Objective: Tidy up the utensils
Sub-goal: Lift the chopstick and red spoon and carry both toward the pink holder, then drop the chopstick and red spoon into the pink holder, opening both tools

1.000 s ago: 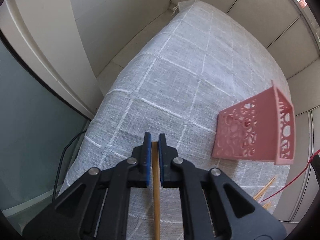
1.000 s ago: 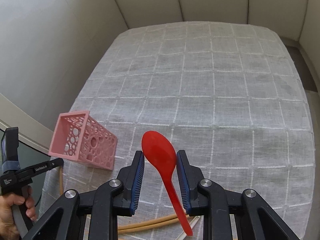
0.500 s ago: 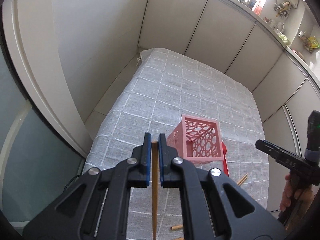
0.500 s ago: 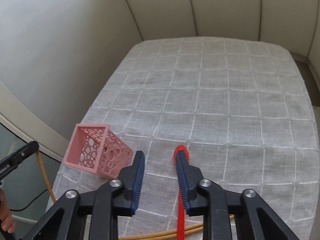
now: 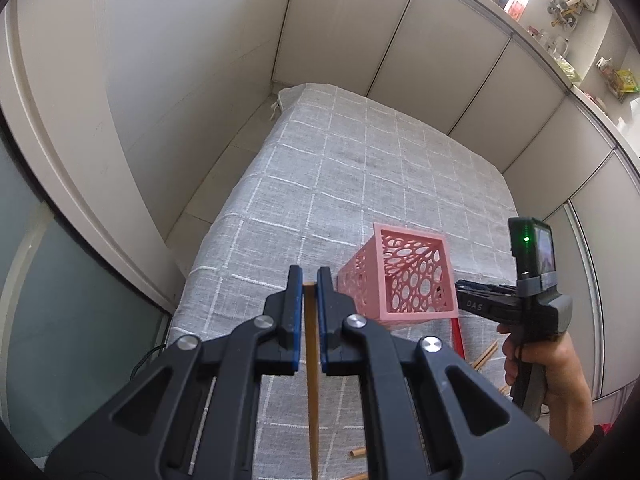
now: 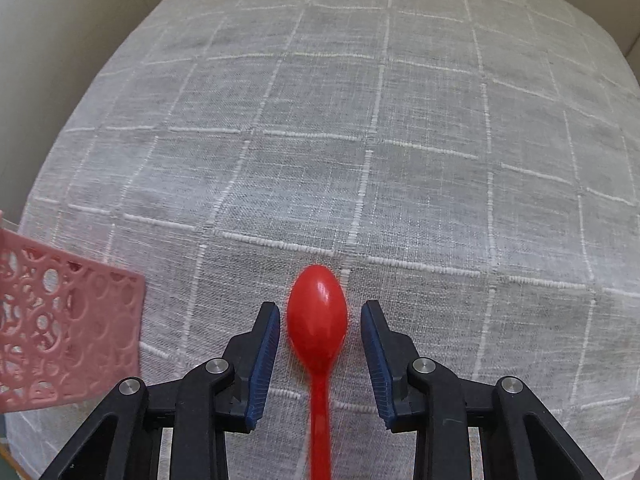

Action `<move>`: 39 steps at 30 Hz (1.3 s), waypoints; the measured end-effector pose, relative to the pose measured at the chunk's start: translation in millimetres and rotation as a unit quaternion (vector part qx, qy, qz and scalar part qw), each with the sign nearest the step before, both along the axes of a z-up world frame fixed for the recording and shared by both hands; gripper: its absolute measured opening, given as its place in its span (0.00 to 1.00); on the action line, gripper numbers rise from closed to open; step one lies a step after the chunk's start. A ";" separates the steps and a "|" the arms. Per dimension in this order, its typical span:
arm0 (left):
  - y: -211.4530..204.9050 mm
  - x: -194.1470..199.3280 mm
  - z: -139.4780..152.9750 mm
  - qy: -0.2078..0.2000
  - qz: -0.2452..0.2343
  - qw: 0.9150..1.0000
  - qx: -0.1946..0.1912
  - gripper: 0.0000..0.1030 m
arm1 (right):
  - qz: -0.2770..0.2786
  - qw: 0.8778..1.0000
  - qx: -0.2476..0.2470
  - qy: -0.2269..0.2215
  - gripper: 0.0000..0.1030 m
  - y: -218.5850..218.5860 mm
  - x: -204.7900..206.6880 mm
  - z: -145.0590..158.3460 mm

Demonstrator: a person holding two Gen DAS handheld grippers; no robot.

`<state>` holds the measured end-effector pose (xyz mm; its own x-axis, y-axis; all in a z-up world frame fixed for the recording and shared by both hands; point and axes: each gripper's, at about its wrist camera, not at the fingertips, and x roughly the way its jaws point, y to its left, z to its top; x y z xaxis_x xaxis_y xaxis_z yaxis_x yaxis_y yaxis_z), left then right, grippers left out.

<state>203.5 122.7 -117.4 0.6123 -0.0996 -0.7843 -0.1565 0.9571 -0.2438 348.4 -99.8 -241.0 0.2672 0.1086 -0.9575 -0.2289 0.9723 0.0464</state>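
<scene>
My left gripper [image 5: 309, 276] is shut on a wooden chopstick [image 5: 312, 380], held above the near end of the grey checked cloth [image 5: 360, 184]. Just right of it, a pink perforated basket [image 5: 404, 280] lies on its side with its mouth toward this camera. In the right wrist view, a red spoon [image 6: 318, 316] lies bowl-up on the cloth. My right gripper [image 6: 320, 307] stands open low over the spoon, with a gap on each side of the bowl. The basket [image 6: 68, 332] is at its left. The spoon's handle [image 5: 458, 336] shows beyond the basket.
A hand [image 5: 552, 364] holds the right gripper's body [image 5: 532, 292] at the right edge. Loose chopsticks [image 5: 486, 356] lie on the cloth near it, and another chopstick [image 5: 358, 451] near the front. Pale wall panels [image 5: 400, 40] surround the table.
The right gripper let go of the spoon and came down; the spoon now lies on the cloth between its open jaws. The left gripper rose and tilted up, keeping the chopstick.
</scene>
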 end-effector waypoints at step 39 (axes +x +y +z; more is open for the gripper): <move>-22.8 -21.8 121.0 -0.267 -0.008 0.964 0.023 0.07 | -0.042 0.929 0.226 -0.290 0.28 -20.0 -102.6 195.4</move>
<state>181.7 99.9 3.7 0.9281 -0.0848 -0.3626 -0.0064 0.9699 -0.2432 245.8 -119.8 -45.6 0.7501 0.4192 -0.5114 -0.2662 0.8994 0.3468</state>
